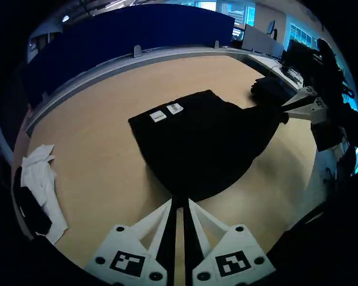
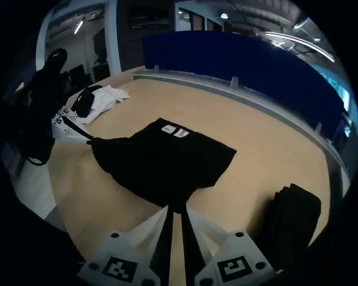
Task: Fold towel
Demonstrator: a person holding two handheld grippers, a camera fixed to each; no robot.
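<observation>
The black towel (image 1: 203, 138) lies spread on the pale wooden surface (image 1: 93, 143), white tags (image 1: 166, 112) facing up at its far end. The left tongs (image 1: 181, 200) are closed narrow on one near corner, the right tongs (image 2: 176, 207) on the other. A white cloth (image 1: 43, 183) and a dark folded pile (image 2: 293, 214) lie well apart from it.

White cloth (image 1: 41, 181), dark folded stack (image 2: 293, 217) — blue partition (image 1: 131, 33) behind

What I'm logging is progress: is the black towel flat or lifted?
Partly lifted: left claw and right claw each pinch a corner of the towel; its labelled end lies flat.
</observation>
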